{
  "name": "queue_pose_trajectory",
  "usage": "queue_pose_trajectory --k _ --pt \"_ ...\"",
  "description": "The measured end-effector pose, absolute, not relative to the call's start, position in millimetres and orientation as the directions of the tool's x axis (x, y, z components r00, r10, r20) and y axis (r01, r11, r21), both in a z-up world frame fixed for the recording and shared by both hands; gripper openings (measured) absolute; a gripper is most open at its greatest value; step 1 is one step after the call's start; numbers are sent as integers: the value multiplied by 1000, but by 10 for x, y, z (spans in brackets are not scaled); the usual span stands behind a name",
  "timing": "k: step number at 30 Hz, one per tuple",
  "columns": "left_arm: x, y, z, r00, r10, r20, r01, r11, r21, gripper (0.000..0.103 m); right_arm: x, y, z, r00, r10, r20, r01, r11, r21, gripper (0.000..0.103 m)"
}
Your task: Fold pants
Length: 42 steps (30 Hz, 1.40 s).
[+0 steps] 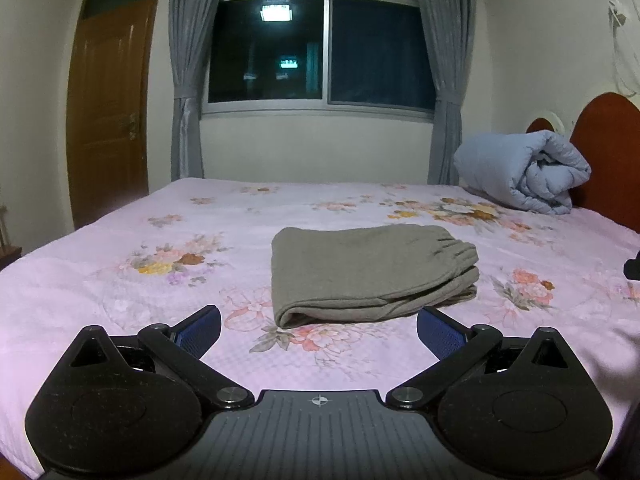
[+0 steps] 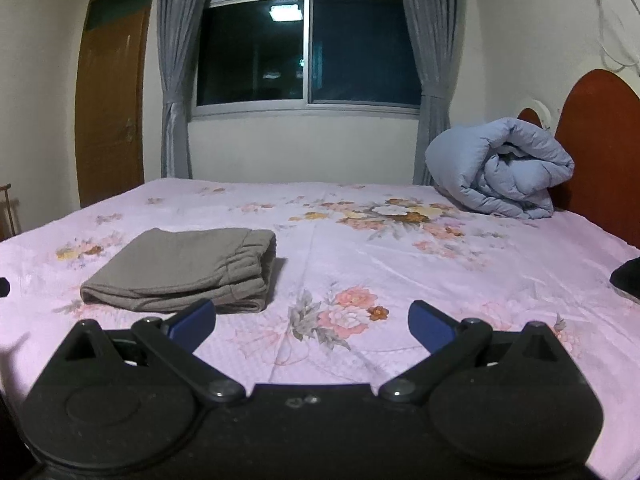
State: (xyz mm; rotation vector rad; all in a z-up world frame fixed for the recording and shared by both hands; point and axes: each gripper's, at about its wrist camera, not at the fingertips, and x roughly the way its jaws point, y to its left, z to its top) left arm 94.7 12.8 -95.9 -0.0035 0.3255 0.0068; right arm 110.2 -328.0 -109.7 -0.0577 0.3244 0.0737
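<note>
Grey-brown pants (image 1: 368, 272) lie folded into a compact stack on the pink floral bedspread (image 1: 120, 292), elastic waistband on the right side. My left gripper (image 1: 319, 330) hovers just in front of the stack, open, with nothing between its blue pads. In the right wrist view the same pants (image 2: 180, 270) lie to the left. My right gripper (image 2: 312, 326) is open over bare bedspread (image 2: 440, 272) to the right of the pants, holding nothing; its left fingertip overlaps the stack's near edge in the image.
A rolled light-blue quilt (image 1: 524, 170) rests against the red-brown headboard (image 1: 608, 156) at the back right. A window with grey curtains (image 1: 320, 48) and a wooden door (image 1: 108, 112) stand beyond the bed. A dark object (image 2: 628, 276) shows at the right edge.
</note>
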Motion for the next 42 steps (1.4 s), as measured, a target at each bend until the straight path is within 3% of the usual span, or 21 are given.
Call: queue_pose_trajectory --k 42 --pt "936 130 -955 948 5 -319 -7 1000 -4 103 1099 -3341 -1121 948 63 -312 -77 997 -33 97"
